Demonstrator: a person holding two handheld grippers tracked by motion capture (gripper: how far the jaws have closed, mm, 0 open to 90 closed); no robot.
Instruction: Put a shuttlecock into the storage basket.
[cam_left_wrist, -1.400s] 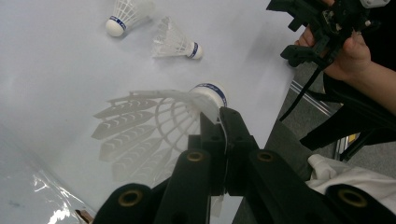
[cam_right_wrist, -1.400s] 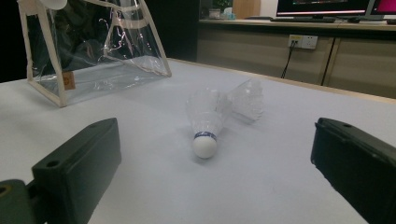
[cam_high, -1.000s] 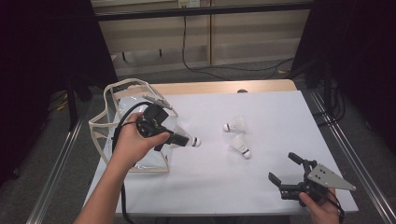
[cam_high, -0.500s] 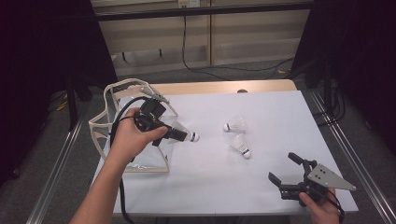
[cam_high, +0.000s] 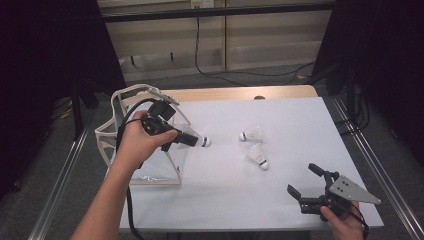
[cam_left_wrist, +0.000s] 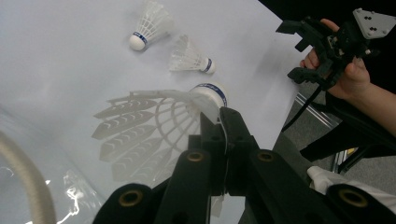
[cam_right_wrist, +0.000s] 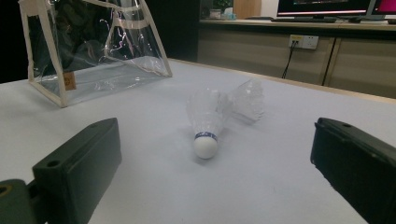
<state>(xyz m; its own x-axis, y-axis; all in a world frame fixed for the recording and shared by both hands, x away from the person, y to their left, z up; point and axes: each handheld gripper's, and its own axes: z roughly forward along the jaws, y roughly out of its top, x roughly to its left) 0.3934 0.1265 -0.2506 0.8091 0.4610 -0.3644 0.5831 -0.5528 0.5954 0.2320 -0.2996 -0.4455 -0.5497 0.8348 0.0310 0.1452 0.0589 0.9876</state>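
Observation:
My left gripper (cam_high: 189, 140) is shut on the feather skirt of a white shuttlecock (cam_high: 202, 142), held just above the table beside a clear bag (cam_high: 121, 131). In the left gripper view the jaws (cam_left_wrist: 218, 122) pinch the skirt's edge of that shuttlecock (cam_left_wrist: 154, 116), whose cork points away. Two more shuttlecocks (cam_high: 251, 134) (cam_high: 258, 156) lie on the white table (cam_high: 290, 115) right of centre. My right gripper (cam_high: 303, 179) is open near the front right edge, nothing between its fingers. In the right gripper view (cam_right_wrist: 218, 170) it faces the nearer shuttlecock (cam_right_wrist: 205, 122) and the other one (cam_right_wrist: 247, 100).
The clear bag (cam_right_wrist: 93, 51) with beige trim stands upright at the table's left side, mouth upward. Metal rails run along both sides of the table. The right hand and its gripper (cam_left_wrist: 295, 49) also appear far off in the left gripper view, beyond the two loose shuttlecocks (cam_left_wrist: 149, 23) (cam_left_wrist: 191, 58).
My left gripper, still holding the shuttlecock, has shifted slightly toward the far side, nearer the bag's mouth. The right gripper has stayed in place.

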